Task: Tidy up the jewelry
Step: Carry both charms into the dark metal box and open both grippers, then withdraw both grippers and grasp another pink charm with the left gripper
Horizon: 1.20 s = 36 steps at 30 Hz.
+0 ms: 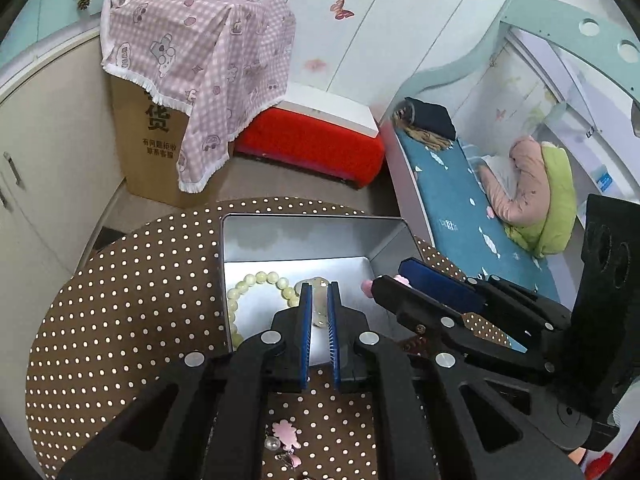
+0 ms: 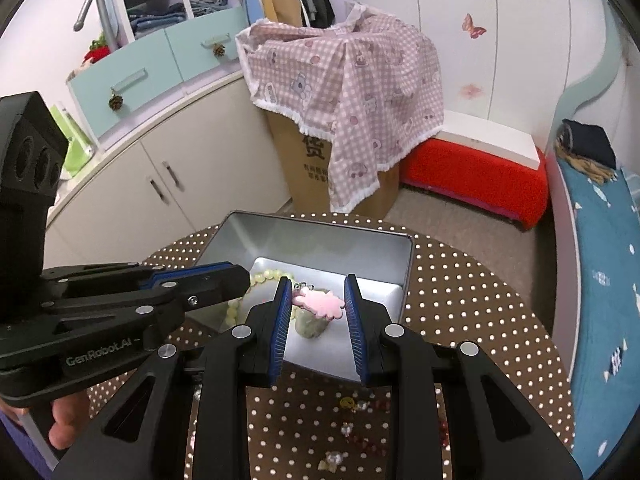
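A: Left wrist view first. Left gripper (image 1: 320, 292) is over the tin (image 1: 312, 232), jaws narrow, nothing clamped afaict. A pale stone (image 1: 318, 300) shows in the gap but it looks to lie on the tin floor. Bead bracelet (image 1: 256, 292) sits in the tin, left side. Right gripper (image 1: 390, 280) is at the tin's right wall w/ a pink bit at its tip.

B: Anything left outside?

A: Pink charm (image 1: 285, 432) plus small bits on the bench (image 1: 120, 300), under the gripper.

B: Right wrist view?

A: Right gripper (image 2: 316, 300) jaws wide. Pink clip (image 2: 318, 302) touches the left pad only, hanging over the tin floor. Looks like a release, not a hold.

B: Risks?

A: Clip could stick to that pad and ride back out on retreat. Also both grippers crowd one tin, left gripper (image 2: 224, 280) crosses just beside the right, so a bump is likely. Tin walls are close on the right. Open room is up and back toward the near bench edge.
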Motion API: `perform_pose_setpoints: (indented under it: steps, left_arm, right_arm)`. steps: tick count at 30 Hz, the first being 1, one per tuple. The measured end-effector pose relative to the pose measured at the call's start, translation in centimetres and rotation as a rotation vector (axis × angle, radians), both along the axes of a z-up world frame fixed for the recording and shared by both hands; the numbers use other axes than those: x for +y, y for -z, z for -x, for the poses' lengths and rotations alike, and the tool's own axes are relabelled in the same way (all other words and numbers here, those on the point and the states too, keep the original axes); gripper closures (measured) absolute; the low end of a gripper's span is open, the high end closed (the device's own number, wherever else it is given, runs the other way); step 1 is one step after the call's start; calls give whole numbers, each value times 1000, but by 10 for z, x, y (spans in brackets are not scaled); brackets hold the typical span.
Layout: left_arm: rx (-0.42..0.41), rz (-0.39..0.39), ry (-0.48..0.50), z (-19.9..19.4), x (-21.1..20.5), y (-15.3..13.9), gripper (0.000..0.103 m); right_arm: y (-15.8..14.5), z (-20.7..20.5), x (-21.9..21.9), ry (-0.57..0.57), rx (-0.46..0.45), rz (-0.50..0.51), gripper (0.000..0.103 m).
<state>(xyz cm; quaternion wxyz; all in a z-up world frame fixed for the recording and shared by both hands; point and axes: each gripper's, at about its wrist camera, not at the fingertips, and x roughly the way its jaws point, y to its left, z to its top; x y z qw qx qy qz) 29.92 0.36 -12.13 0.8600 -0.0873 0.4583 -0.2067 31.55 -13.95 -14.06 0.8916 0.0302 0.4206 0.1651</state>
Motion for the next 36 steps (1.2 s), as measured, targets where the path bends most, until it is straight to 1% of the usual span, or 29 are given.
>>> perform_pose_setpoints:
  steps: [2,3,4,6,7,8,10,12,15,18,20,21,24,26,30,33,36]
  left_arm:
    - [3,-1,-6,-1,1,1,96]
    - [4,-3,-9,-1,2,2,91]
    - [4,-1,-15,0,3,2,83]
    - [1,16,-28,1,7,1,73]
    - [-3,22,-35,3,10,0,67]
    - [-7,26,-37,5,10,-2,63]
    - [-28,32,-56,10,15,-10,43]
    - [-61,31,-73,18,20,-18,37]
    - [-88,30,-85,29,26,-28,36]
    - [-124,16,-96,45,33,-39,33]
    - [-163,3,-112,60,38,-48,32]
    - [-174,-2,-119,67,41,-51,30]
    - [-225,-33,-134,91,46,-56,29]
    - [-241,-74,-153,107,46,-54,29]
    - [-253,-109,-210,131,45,-42,29]
    - [-218,-123,-210,143,41,-21,29]
    - [-161,-137,-214,148,33,6,29]
  right_arm:
    - [3,-2,1,4,7,-2,76]
    - [4,-2,0,6,8,-4,76]
    - [5,-2,0,11,10,-6,75]
    - [6,-2,-2,21,15,-8,74]
    - [6,-2,-2,25,17,-8,71]
    - [4,-1,-3,37,12,-6,62]
    - [0,3,-5,54,1,-7,54]
    - [-7,9,-7,56,-15,-20,54]
    - [-19,20,-12,68,-39,-29,54]
    - [-31,35,-18,73,-65,-32,54]
    - [-38,46,-23,80,-85,-32,52]
    - [-41,54,-25,83,-95,-29,51]
    - [-48,75,-31,89,-117,-22,50]
    - [-48,90,-34,94,-121,-9,46]
    - [-39,115,-40,111,-118,15,44]
    - [-23,132,-42,117,-97,33,44]
    - [-3,142,-46,127,-56,42,44]
